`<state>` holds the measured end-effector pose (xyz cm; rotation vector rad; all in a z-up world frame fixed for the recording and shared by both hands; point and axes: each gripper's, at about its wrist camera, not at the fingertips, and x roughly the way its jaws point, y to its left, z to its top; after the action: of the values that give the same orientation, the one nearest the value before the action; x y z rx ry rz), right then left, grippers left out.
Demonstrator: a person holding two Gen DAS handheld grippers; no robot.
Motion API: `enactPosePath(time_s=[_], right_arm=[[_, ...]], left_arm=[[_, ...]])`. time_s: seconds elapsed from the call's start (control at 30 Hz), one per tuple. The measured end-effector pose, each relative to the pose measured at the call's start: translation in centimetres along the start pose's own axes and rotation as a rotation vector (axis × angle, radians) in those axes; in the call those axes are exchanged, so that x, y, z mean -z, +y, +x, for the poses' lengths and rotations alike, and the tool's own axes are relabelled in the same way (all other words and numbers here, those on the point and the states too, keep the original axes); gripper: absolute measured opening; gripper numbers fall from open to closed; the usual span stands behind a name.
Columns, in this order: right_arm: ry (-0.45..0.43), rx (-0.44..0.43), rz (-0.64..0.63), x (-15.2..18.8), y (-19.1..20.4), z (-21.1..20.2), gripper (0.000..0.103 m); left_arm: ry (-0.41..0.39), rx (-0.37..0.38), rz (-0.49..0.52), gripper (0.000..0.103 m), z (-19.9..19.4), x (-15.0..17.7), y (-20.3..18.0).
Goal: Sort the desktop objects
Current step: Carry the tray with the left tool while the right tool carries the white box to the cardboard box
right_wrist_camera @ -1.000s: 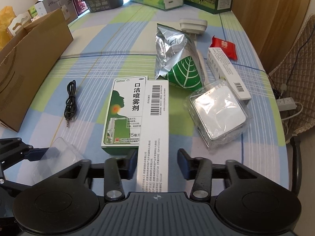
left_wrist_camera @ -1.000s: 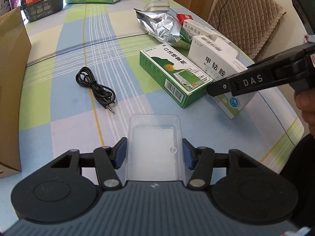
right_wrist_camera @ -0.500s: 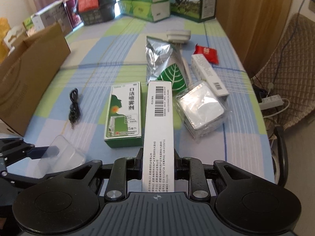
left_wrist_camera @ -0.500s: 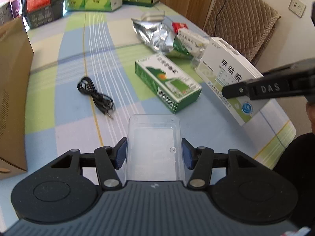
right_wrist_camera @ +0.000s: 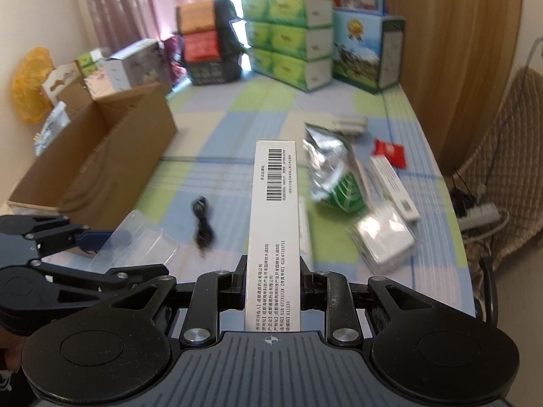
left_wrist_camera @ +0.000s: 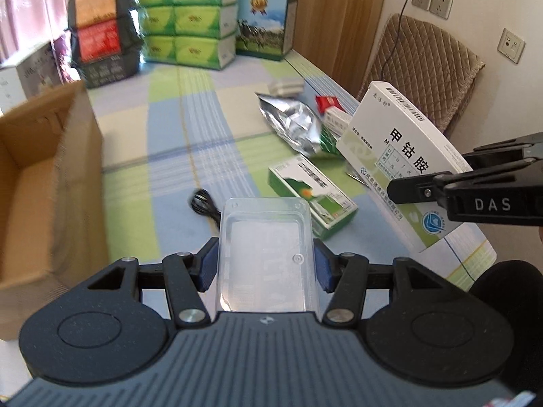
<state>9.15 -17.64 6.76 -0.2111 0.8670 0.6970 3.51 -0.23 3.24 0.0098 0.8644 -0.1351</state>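
Note:
My left gripper [left_wrist_camera: 264,268] is shut on a clear plastic tray [left_wrist_camera: 266,254], held above the checked tablecloth. In the right wrist view my right gripper [right_wrist_camera: 273,278] is shut on a tall white medicine box [right_wrist_camera: 273,224], barcode side up, lifted off the table. From the left wrist view that white box [left_wrist_camera: 400,166] hangs tilted at the right. The green spray box [left_wrist_camera: 312,195] lies flat on the cloth just past the tray. A coiled black cable [right_wrist_camera: 203,225] lies left of centre. The open cardboard box [left_wrist_camera: 44,183] stands at the left.
A silver foil pouch [right_wrist_camera: 331,169], a slim white box [right_wrist_camera: 393,186], a red packet [right_wrist_camera: 389,152] and a wrapped white square pack [right_wrist_camera: 383,239] lie at the right. Green tissue packs [right_wrist_camera: 288,37] and cartons line the far edge. A padded chair [left_wrist_camera: 427,71] stands beyond the table's right edge.
My right gripper closed on the white medicine box and lifted it off the table. Both grippers have risen and tilted up, showing more of the far table. The left still holds the tray.

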Motion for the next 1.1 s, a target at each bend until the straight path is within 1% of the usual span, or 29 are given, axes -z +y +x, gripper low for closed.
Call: enactPosePath(time_s=[0.1, 0.27, 0.47, 0.7, 0.83, 0.9, 1.1], right_arm=[[-0.009, -0.019, -0.017, -1.0, 1.8, -0.3, 0.022], [-0.023, -0.075, -0.056, -3.1, 5.6, -0.1, 0.022], [-0.015, -0.155, -0.120, -5.6, 11.2, 1.6, 0.022], [-0.001, -0.239, -0.183, -8.6, 17.7, 4.5, 0.022], [0.010, -0.274, -0.210, -9.8, 20.8, 6.3, 0.022], [0.013, -0.289, -0.216, -10.4, 21.9, 7.2, 0.022], [0.021, -0.303, -0.214, -11.7, 23.8, 10.0, 0.022]], left_arm=[[-0.015, -0.029, 0.006, 0.051, -1.6, -0.5, 1.4], [-0.042, -0.085, -0.022, 0.051, -4.4, -1.0, 5.0], [-0.049, -0.172, -0.062, 0.051, -7.1, -1.0, 10.8], [-0.031, -0.266, -0.110, 0.051, -8.7, -0.4, 17.9], [-0.028, -0.291, -0.138, 0.051, -8.9, -0.2, 21.4], [-0.029, -0.292, -0.149, 0.051, -8.7, -0.2, 22.7], [-0.021, -0.283, -0.168, 0.052, -7.0, -0.4, 25.0]])
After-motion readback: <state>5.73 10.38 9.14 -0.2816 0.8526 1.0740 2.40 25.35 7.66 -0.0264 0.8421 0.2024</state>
